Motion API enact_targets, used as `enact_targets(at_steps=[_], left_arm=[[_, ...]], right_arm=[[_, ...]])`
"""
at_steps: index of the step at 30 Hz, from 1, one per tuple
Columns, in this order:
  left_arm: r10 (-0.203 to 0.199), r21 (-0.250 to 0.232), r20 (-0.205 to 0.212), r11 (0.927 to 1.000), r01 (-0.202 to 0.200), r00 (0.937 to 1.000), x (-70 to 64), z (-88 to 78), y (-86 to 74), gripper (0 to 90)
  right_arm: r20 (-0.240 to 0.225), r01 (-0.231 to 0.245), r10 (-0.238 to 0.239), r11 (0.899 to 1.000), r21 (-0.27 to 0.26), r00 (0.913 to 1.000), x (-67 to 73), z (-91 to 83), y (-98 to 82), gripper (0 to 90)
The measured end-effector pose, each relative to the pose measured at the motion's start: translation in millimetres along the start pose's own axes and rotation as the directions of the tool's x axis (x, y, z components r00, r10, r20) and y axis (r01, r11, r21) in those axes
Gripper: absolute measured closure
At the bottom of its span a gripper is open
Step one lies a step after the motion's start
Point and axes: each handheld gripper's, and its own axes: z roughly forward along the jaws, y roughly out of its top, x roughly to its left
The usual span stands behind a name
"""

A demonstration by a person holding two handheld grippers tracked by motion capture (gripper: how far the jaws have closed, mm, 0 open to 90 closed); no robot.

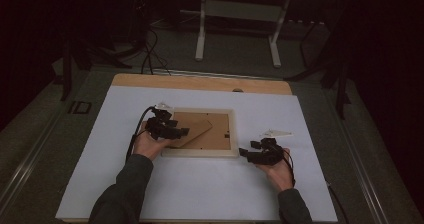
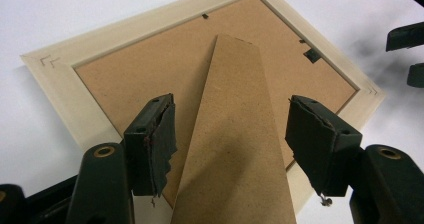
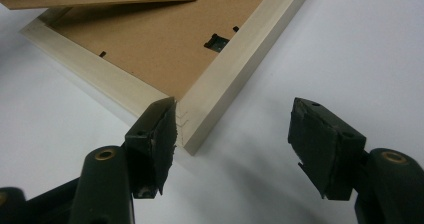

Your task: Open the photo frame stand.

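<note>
A pale wooden picture frame (image 1: 200,153) lies face down on the white sheet, its brown backing board (image 2: 150,69) up. A brown easel stand (image 2: 235,134) slants across the backing and passes between the jaws of my left gripper (image 2: 232,119), which stand open with a gap to the stand on either side. In the high view the left gripper (image 1: 182,132) is over the frame's left side. My right gripper (image 3: 232,119) stands open at the frame's near right corner (image 3: 225,79); its left pad is next to the corner and nothing is gripped. In the high view the right gripper (image 1: 243,152) rests on the sheet.
The white sheet (image 1: 210,194) covers a wooden tabletop (image 1: 200,81) whose far edge shows bare. A small metal hanger clip (image 3: 216,42) sits on the backing near the right rim. Beyond the table, a white desk frame (image 1: 237,14) and cables (image 1: 147,59) are on the dark floor.
</note>
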Motion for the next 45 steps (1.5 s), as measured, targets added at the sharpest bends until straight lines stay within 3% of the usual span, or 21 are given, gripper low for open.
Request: enact_targets(at_steps=[5,10,21,25,45], left_arm=[[-0.003,0.019,0.024,0.9998,0.003,0.9997,1.5,5.5,-0.7,36.2],[-0.026,0.035,0.075,0.9991,0.023,0.9969,5.9,11.7,-2.2,32.7],[-0.019,0.072,0.099,0.9974,0.011,0.9949,7.5,20.3,-4.4,32.8],[-0.023,0.076,0.128,0.997,0.014,0.9916,9.1,22.8,-5.0,32.8],[-0.022,0.138,0.147,0.9904,0.002,0.9889,11.8,34.3,-8.6,38.2]], right_arm=[[-0.001,0.002,-0.002,1.0,-0.002,1.0,-0.6,-0.4,-0.1,35.7],[-0.004,0.002,-0.002,1.0,-0.003,1.0,-0.9,-1.2,0.1,36.1],[-0.008,0.003,-0.003,1.0,-0.001,1.0,-1.1,-0.8,-0.2,36.2],[-0.008,0.001,-0.001,1.0,-0.001,1.0,-1.5,-1.1,-0.1,36.5],[-0.016,0.006,-0.006,1.0,0.004,0.9999,-1.3,0.7,-0.6,37.3]])
